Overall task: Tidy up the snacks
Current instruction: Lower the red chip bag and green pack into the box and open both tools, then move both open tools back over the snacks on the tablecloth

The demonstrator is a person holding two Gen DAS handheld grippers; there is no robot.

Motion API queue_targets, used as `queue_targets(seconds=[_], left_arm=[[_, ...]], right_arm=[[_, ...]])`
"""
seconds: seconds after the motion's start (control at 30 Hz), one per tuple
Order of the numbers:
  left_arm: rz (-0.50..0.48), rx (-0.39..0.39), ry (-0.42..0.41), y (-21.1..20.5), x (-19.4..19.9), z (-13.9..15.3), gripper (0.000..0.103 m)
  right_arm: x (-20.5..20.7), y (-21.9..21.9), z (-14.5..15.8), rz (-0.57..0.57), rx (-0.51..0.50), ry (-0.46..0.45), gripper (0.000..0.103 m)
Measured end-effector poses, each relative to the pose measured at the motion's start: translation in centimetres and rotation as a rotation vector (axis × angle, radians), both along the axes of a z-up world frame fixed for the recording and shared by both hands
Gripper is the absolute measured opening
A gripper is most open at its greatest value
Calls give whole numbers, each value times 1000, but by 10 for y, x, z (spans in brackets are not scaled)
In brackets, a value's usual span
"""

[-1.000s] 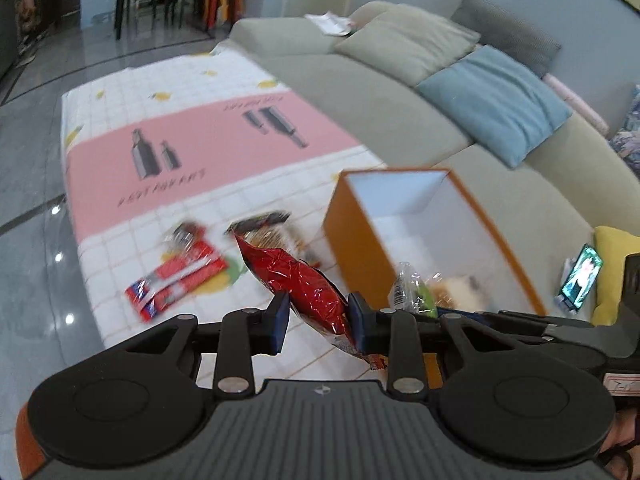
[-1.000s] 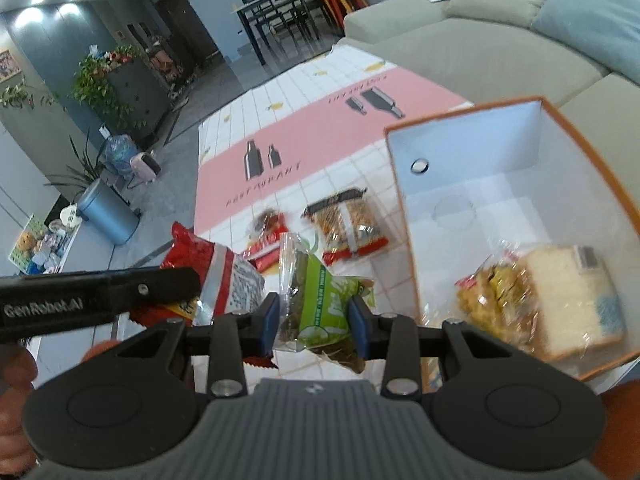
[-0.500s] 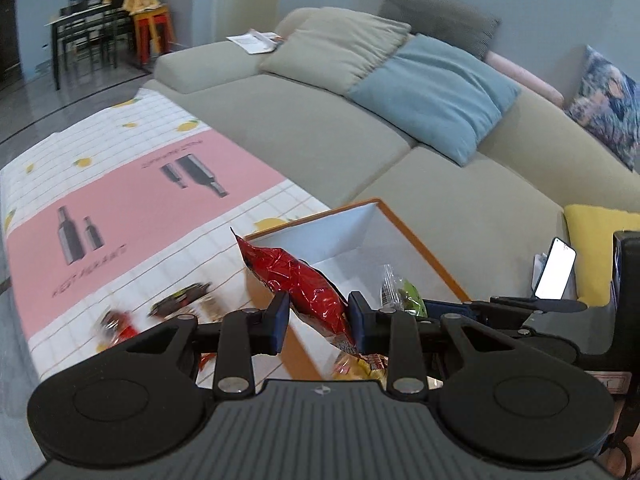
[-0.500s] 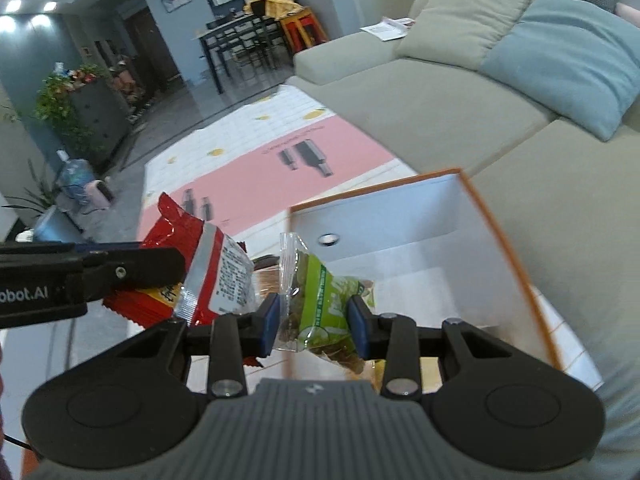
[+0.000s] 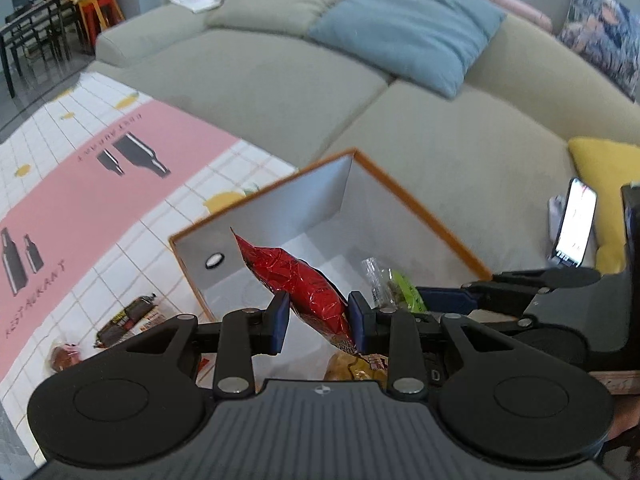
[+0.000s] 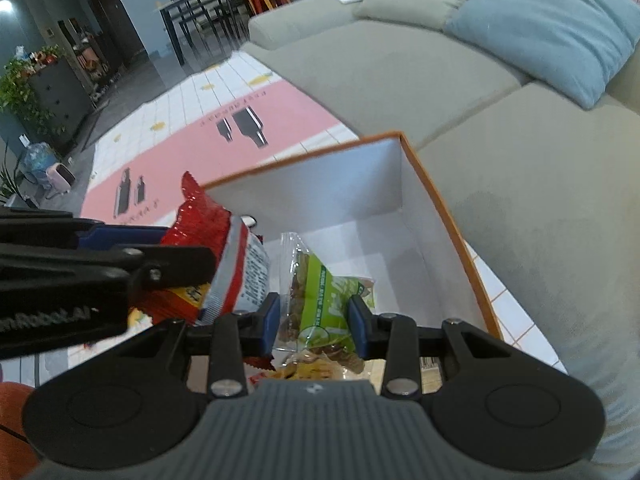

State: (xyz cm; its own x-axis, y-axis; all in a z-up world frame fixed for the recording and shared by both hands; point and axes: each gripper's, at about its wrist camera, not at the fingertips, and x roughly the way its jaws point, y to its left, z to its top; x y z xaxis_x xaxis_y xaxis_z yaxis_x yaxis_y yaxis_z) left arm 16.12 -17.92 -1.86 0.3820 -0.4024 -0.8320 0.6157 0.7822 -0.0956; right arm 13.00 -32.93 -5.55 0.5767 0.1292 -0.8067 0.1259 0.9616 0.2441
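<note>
Drop-off time: left gripper [image 5: 318, 318] clamps the crinkly red foil packet [image 5: 304, 284], right gripper [image 6: 313, 322] pinches the clear green-labelled packet [image 6: 324, 300], both mid-frame over the orange-rimmed white box [image 6: 448, 216]; next, jaws must part.

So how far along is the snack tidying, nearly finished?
Partway. Done: a yellowish snack pack already lies in the orange box. In hand: the left tongs grip a red packet and the right tongs a green packet, both held over the box, not yet released. Left: a dark wrapped snack and a small red one on the tablecloth.
</note>
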Motion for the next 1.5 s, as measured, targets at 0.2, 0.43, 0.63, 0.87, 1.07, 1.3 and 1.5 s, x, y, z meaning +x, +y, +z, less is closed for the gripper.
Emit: queue_targets(seconds=[0.2, 0.43, 0.63, 0.87, 1.07, 1.3, 1.5], left_arm=[[-4, 34, 37, -6, 18, -25, 35], [23, 166, 39, -8, 32, -37, 24], [0, 201, 58, -1, 30, -46, 24], [88, 30, 50, 38, 20, -16, 29], [235, -16, 2, 81, 12, 3, 39], [335, -25, 31, 121, 9, -3, 42], [351, -20, 62, 132, -4, -8, 43]], right_arm=[[12, -8, -25, 11, -5, 44, 35], [22, -12, -33, 15, -33, 50, 35], [25, -6, -37, 12, -58, 55, 36], [34, 10, -28, 63, -68, 25, 36], [56, 27, -37, 101, -25, 70, 36], [71, 39, -56, 106, -42, 122, 36], [80, 37, -67, 100, -59, 172, 37]])
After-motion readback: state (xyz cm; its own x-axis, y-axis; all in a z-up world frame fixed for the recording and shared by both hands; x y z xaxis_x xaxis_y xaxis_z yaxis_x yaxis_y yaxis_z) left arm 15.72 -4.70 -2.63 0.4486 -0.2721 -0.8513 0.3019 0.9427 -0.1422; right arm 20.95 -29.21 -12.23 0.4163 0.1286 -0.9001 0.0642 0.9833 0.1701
